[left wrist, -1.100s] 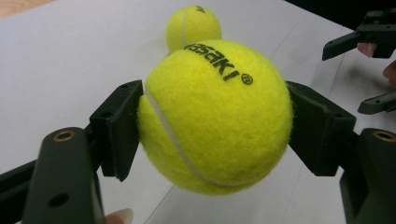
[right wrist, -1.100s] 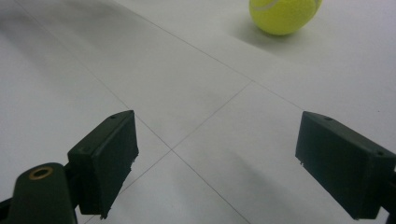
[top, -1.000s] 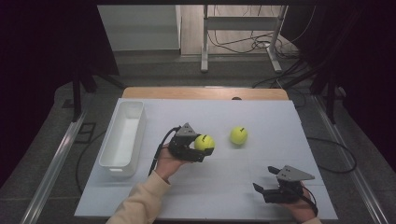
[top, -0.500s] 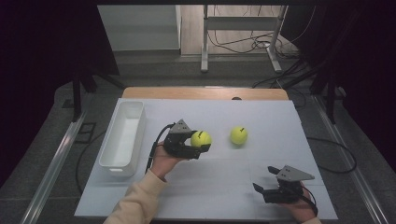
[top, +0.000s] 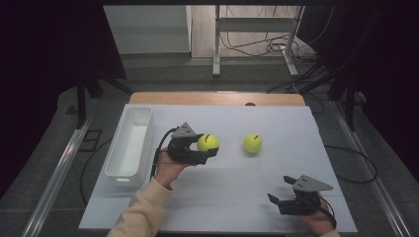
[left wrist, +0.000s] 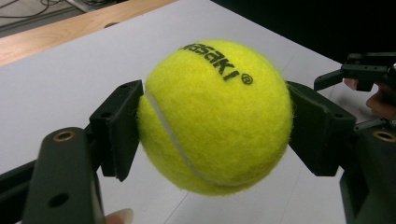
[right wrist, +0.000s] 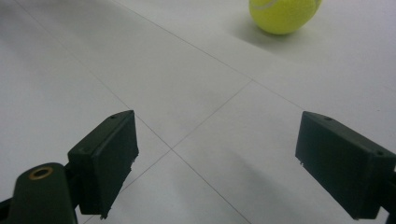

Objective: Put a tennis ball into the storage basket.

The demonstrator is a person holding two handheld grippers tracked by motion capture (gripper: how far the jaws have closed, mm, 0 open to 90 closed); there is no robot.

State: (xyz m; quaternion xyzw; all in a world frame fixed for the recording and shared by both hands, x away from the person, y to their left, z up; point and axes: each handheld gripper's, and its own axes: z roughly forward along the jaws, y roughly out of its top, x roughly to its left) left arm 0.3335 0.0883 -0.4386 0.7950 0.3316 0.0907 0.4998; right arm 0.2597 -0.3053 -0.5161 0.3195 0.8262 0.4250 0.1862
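Left gripper (top: 207,150) clamped on one tennis ball (top: 208,143), lifted near the white bin (top: 129,148) at the table's left edge; second ball (top: 252,143) untouched mid-table; right gripper (top: 284,201) gaping, empty.

Two yellow tennis balls: one tennis ball (top: 208,143) clamped in the left gripper (top: 190,146), the other tennis ball (top: 252,143) lying free on the white table (top: 237,197). Two handheld grippers, left and right gripper (top: 291,200). One white bin (top: 129,143) at the table's left side. Two hands
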